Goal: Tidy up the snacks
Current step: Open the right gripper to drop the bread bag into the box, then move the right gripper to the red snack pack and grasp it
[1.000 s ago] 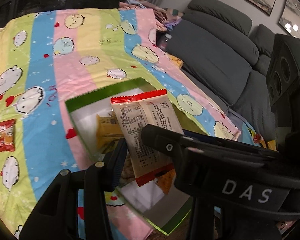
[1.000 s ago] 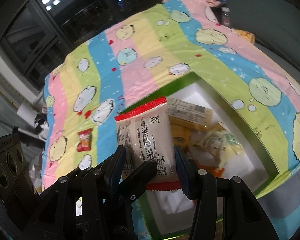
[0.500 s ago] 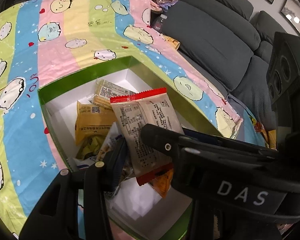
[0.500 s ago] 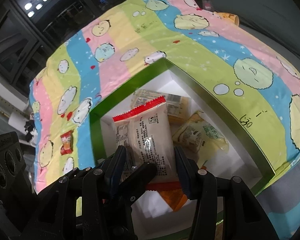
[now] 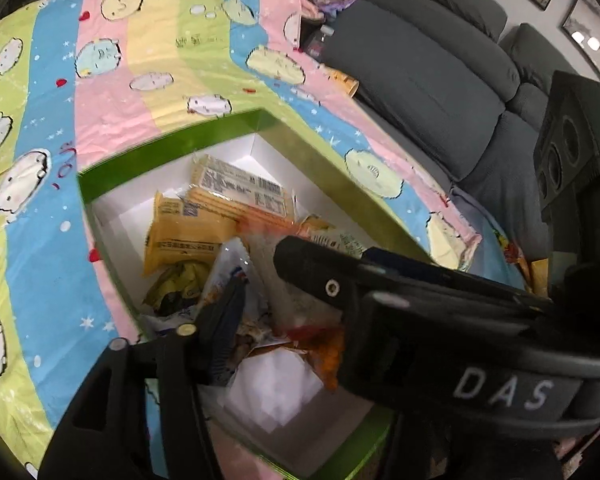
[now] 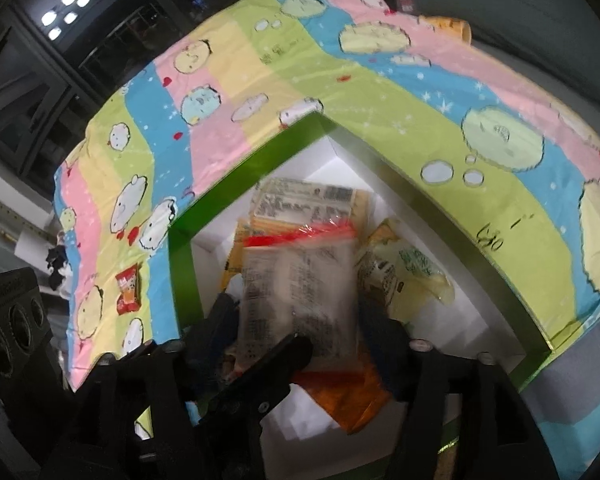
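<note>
Right gripper [image 6: 300, 320]: jaws just opened wide, pads clear of the red-edged snack packet [image 6: 296, 292] lying blurred between them, over the green box [image 6: 240, 176]. Left gripper [image 5: 260, 276]: jaws likewise just opened, same packet [image 5: 296, 304] loose between its fingers, no grip evident. Inside box: yellow packets [image 5: 180, 236] and an orange packet [image 6: 352, 400]. Outside, on striped cartoon cloth [image 6: 228, 68]: small red snack [image 6: 128, 288], well apart.

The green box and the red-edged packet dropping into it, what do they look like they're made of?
The green box: probably glossy coated cardboard, since its thin flat walls have crisp corners, a sheen outside and plain white inside. The red-edged packet: seemingly thin plastic film, given its semi-clear shiny body and crimped red seal, though it is blurred.
</note>
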